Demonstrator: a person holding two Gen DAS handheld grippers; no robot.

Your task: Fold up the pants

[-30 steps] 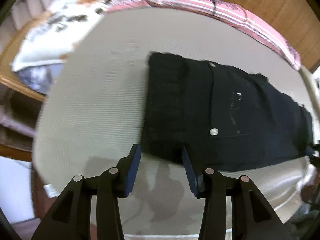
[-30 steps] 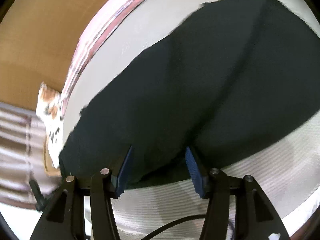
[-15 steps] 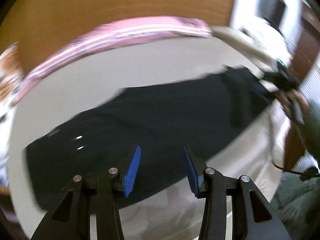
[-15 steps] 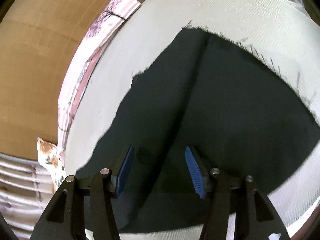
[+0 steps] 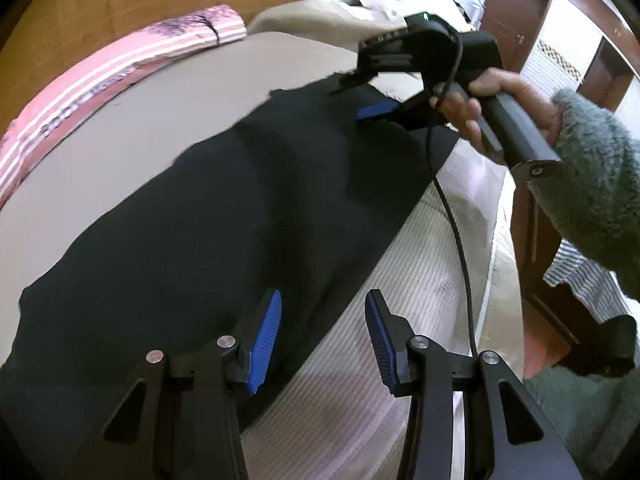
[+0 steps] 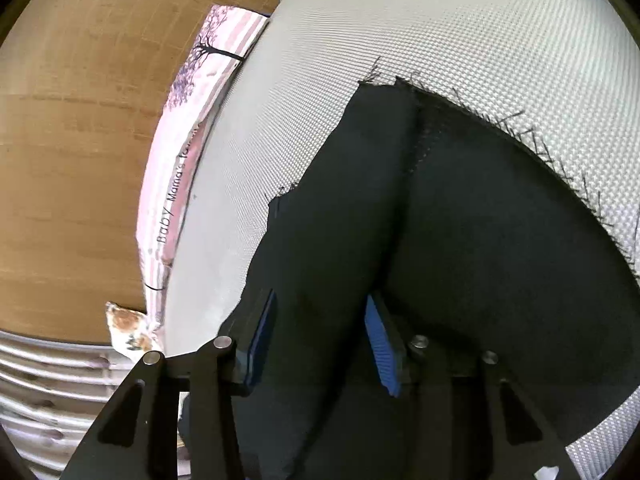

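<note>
The left gripper hung with jaws apart over the near edge of the pants, gripping nothing. The right gripper, jaws just closing, straddled a raised fold by the frayed hem (actual pinching: cannot tell). The pants lay flat on the bed.

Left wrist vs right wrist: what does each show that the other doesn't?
Left wrist only: the hand in a fuzzy sleeve holding the right claw at the far end of the pants, plus its cable and a door.
Right wrist only: the frayed hem up close, the right claw's jaws having just been closing with fabric between them.
Both: pants, pink blanket, grey mat.
</note>
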